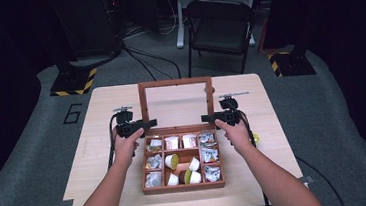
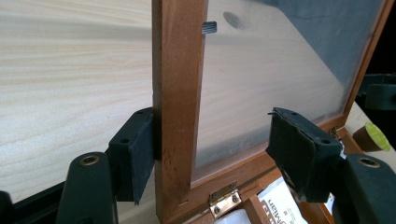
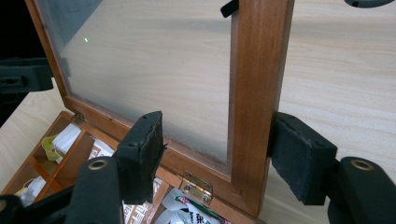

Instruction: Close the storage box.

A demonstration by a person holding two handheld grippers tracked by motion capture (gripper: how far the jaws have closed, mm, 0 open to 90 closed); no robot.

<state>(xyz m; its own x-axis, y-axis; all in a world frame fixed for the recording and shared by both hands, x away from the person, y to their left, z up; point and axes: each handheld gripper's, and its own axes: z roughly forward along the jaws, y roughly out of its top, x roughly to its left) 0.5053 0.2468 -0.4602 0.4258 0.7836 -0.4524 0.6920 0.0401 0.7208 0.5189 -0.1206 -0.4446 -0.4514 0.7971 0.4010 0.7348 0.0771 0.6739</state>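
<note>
Box: a wooden box point(image 1: 184, 186) with compartments sits on the near middle of the bench point(image 1: 90, 156), between the person's two forearms; its cells hold foil sachets point(image 1: 209, 156), small cups point(image 1: 172, 161) and printed packets point(image 1: 172, 142)
Hinges: brass hinges point(image 2: 225, 199) join the lid to the far edge of the box, just beyond the filled cells
Lid: the glass-paned lid point(image 1: 175, 83) stands raised and close to upright behind the box, its wooden frame reaching from the hinge line upward
Left tool: the left tool point(image 2: 212, 149) straddles the lid's left side rail point(image 2: 180, 93); one pad touches the outer face of the rail, the other stands off the glass, so the jaws are open and not clamped
Right tool: the right tool point(image 3: 219, 156) straddles the right side rail point(image 3: 254, 93) the same way, one pad against the outer edge, the inner pad clear of the pane, jaws open
Step in hand: swinging the lid on its hinges, both tools at its sides, low on the rails; which way it is going I cannot tell
Next move: keep both sides level so the frame does not twist on the hinges, and guide it slowly to rest without letting it drop
Beyond: a folding chair point(image 1: 219, 27) stands on the floor past the far edge of the bench
</note>
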